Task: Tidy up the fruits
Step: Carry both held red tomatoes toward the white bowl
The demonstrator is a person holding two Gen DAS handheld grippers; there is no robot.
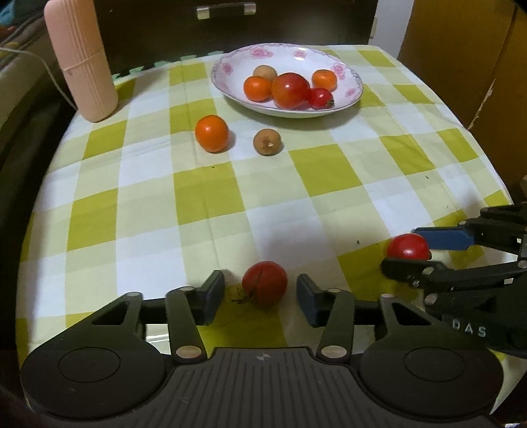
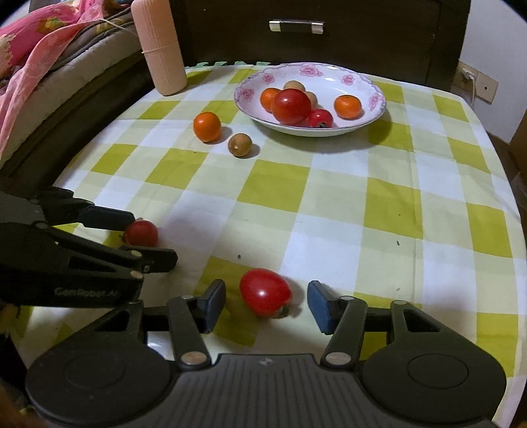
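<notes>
A white floral plate [image 1: 349,98] [image 2: 372,118] at the back of the table holds several red, orange and brown fruits. An orange fruit [image 1: 211,133] [image 2: 207,126] and a brown fruit [image 1: 266,142] [image 2: 240,145] lie loose in front of it. My left gripper [image 1: 260,293] [image 2: 145,233] is open around a red tomato [image 1: 264,282] [image 2: 141,233] on the cloth, pads apart from it. My right gripper [image 2: 266,301] [image 1: 408,250] is open around another red tomato [image 2: 265,291] [image 1: 408,247], not touching it.
A tall pink ribbed container [image 1: 80,59] [image 2: 159,46] stands at the table's back left. A dark drawer front with a metal handle [image 2: 294,25] is behind the table. Bedding [image 2: 36,56] lies to the left. The table has a yellow-green checked cloth [image 1: 296,184].
</notes>
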